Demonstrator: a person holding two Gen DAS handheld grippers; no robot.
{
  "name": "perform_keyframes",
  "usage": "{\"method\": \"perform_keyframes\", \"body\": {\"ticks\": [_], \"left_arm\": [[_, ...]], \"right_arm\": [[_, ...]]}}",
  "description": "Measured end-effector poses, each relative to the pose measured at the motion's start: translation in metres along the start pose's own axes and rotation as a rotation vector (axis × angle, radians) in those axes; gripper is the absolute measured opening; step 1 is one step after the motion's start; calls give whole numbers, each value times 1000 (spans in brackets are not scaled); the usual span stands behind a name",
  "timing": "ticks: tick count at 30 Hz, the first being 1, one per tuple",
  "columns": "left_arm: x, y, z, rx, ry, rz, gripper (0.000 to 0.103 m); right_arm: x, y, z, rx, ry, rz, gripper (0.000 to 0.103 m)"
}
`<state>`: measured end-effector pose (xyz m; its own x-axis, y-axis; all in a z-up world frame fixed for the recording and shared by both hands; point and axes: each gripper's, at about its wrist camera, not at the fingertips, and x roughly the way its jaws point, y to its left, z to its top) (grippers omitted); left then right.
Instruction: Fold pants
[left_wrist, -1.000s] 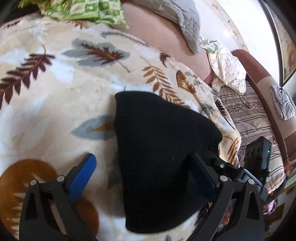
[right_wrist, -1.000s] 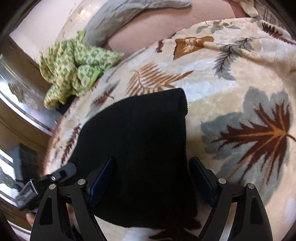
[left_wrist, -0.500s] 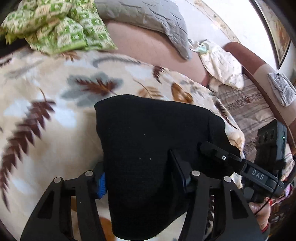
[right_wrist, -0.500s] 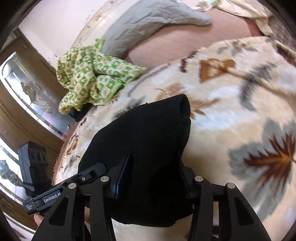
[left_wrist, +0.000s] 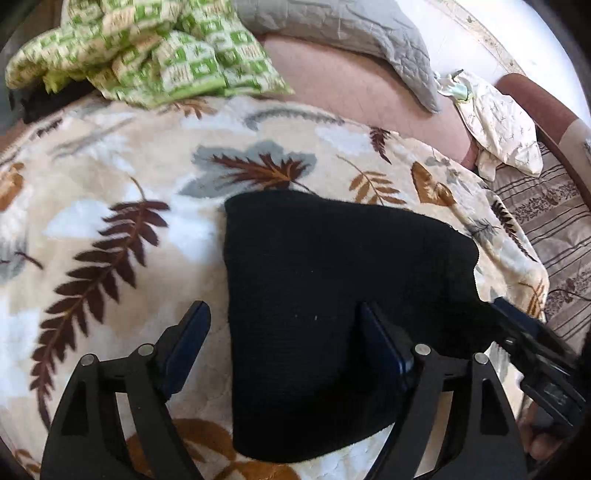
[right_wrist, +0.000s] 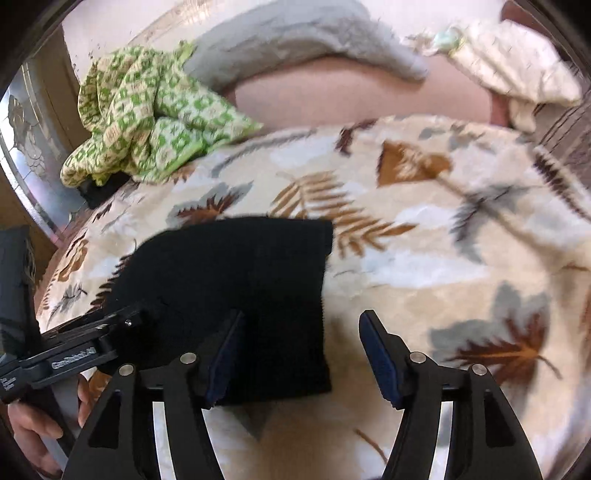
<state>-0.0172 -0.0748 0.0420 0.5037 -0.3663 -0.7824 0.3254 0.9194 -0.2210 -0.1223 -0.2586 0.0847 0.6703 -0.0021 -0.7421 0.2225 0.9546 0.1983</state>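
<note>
1. Across most of both frames: leaf-print blanket (left_wrist: 110, 177).
2. Middle of the frame, flat on that blanket: black pants (left_wrist: 332, 280), folded into a compact slab.
3. Upper left: crumpled green checked cloth (right_wrist: 147, 122).
4. Bottom centre: left gripper (left_wrist: 284, 343) just opening, apart, straddling the pants' edge without pinching.
5. Right gripper (right_wrist: 301, 354) likewise just opening, nothing pinched.
</note>
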Motion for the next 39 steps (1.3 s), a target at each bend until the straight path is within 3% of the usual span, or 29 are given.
{"method": "perform_keyframes", "body": {"ticks": [3, 7, 13, 16, 20, 28, 39], "left_arm": [[-8, -2, -5, 8, -26, 37, 83], [-10, -3, -9, 18, -37, 61, 83], [-28, -4, -14, 38, -124, 123, 83], [-37, -5, -16, 51, -179, 157, 83], [-44, -3, -18, 40, -231, 175, 83], [-52, -14, -20, 99, -287, 176, 84], [-56, -13, -19, 91, -324, 191, 84]], "right_arm": [[-2, 14, -7, -67, -3, 25, 65], [32, 29, -22, -130, 106, -60, 65], [4, 22, -14, -65, 25, -44, 68], [-16, 21, -11, -17, -46, -26, 80], [-26, 26, -9, -7, -96, -40, 80], [-28, 34, -8, -21, -113, -66, 84], [-29, 38, -10, -25, -104, -64, 84]]}}
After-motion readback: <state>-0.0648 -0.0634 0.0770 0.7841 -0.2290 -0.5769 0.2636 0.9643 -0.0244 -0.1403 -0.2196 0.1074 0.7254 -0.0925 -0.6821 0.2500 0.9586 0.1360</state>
